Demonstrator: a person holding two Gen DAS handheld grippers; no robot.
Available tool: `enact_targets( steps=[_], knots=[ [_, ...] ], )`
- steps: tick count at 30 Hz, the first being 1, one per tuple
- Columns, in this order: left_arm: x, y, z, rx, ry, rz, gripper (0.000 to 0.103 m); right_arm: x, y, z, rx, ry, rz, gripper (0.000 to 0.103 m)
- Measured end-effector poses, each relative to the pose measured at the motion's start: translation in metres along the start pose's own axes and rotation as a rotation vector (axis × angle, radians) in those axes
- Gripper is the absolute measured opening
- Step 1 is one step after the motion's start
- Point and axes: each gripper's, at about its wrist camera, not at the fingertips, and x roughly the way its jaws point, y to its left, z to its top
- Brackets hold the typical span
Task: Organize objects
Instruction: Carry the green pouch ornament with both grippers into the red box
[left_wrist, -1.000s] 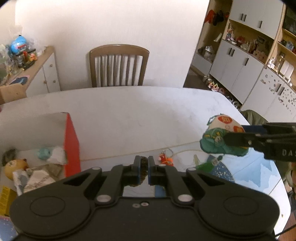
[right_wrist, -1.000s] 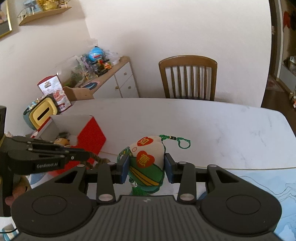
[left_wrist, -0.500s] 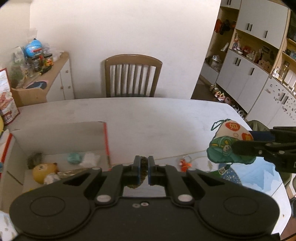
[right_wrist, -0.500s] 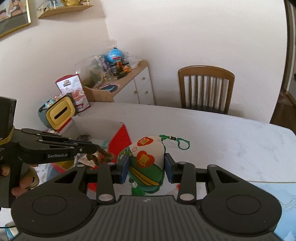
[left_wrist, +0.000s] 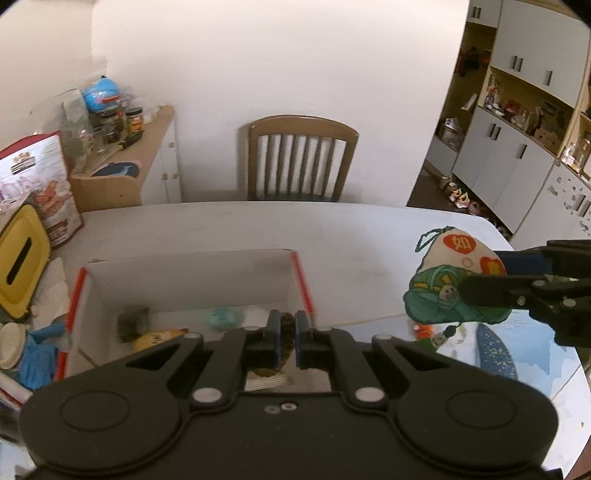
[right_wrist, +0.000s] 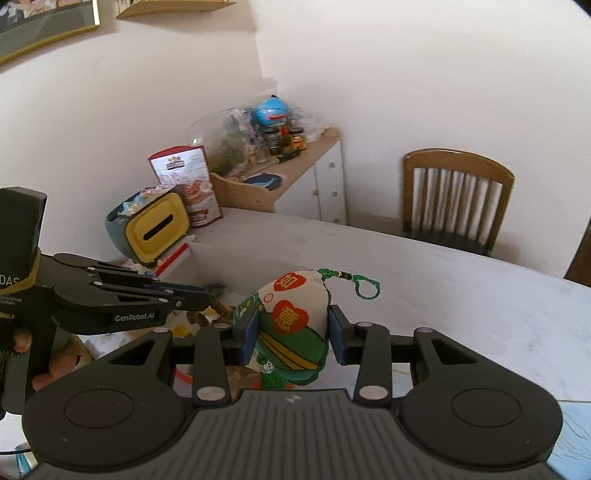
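Brown and braided, the cord (left_wrist: 283, 347) sits pinched between the two blue pads of my left tool (left_wrist: 286, 341), whose fingers stand nearly together with only that strand between them. Just ahead of and below this tool lies the open box (left_wrist: 192, 275), white inside with red edges, on the pale table (left_wrist: 332, 229). In its bottom, left of my fingers, I see a yellow toy (left_wrist: 157, 338), a dark fuzzy lump (left_wrist: 131, 321) and a teal ball (left_wrist: 223, 318) (all blurred, so I cannot name them better).

My right tool (right_wrist: 291, 328) holds the stuffed pouch (right_wrist: 295, 325), green below and cream above with red hearts, its pads pressed against both flanks. The pouch's green loop (right_wrist: 365, 286) sticks out to the upper right of the tool. From the left wrist view that pouch (left_wrist: 456, 280) hangs off to the right, above the table and beside the box rather than over it.

From the right wrist view my left tool (right_wrist: 207, 295) reaches in from the left, its tips over the box, the cord (right_wrist: 218, 310) dangling from them. A hand (right_wrist: 44, 354) grips its handle. Beyond the table stands a wooden chair (left_wrist: 301, 158), and to the left a yellow-fronted container (right_wrist: 157, 229).
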Motion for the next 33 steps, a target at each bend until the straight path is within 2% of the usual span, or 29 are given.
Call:
enact_targets(
  steps=[17,24,33],
  knots=[
    [0.010,0.087,-0.006,-0.033,0.050,0.085,0.005,0.070,0.057,0.031,-0.040,0.021,0.040,0.039],
    [0.029,0.114,-0.015,-0.037,0.098,0.118,0.005,0.118,0.068,0.029,-0.059,0.074,0.027,0.039],
    [0.058,0.128,-0.025,0.019,0.147,0.184,0.005,0.175,0.068,0.017,-0.047,0.159,0.005,0.039]
  ],
)
